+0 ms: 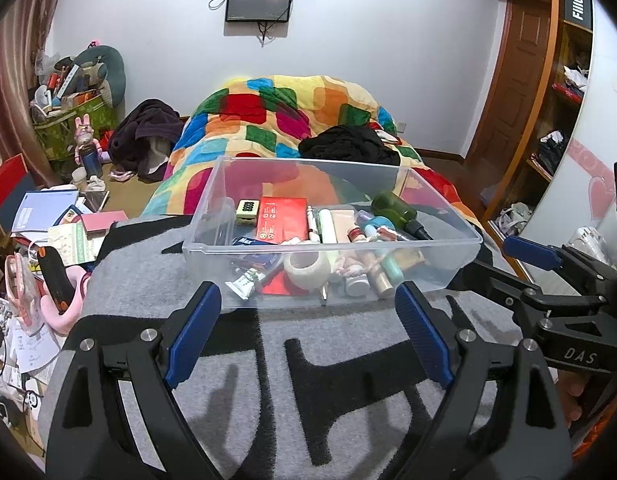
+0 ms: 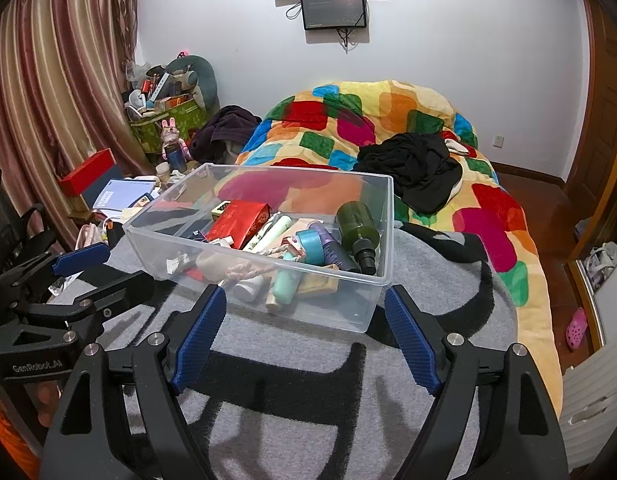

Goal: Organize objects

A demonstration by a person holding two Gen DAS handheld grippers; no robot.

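A clear plastic bin (image 1: 460,236) stands on a grey and black blanket (image 1: 268,360) on the bed. It holds several small items: a red packet (image 1: 282,214), a dark green bottle (image 1: 392,206), a white tape roll (image 1: 307,269), tubes and small bottles. My left gripper (image 1: 308,300) is open and empty just in front of the bin's near wall. My right gripper (image 2: 306,304) is open and empty before the bin (image 2: 252,252) too; the green bottle (image 2: 356,228) lies at its right end. Each gripper shows at the side of the other's view.
A colourful quilt (image 1: 292,120) with black clothing (image 1: 348,146) lies behind the bin. A cluttered side table (image 1: 48,224) with papers, boxes and a black-orange tool (image 1: 54,280) is at left. A wooden wardrobe (image 1: 548,120) stands at right.
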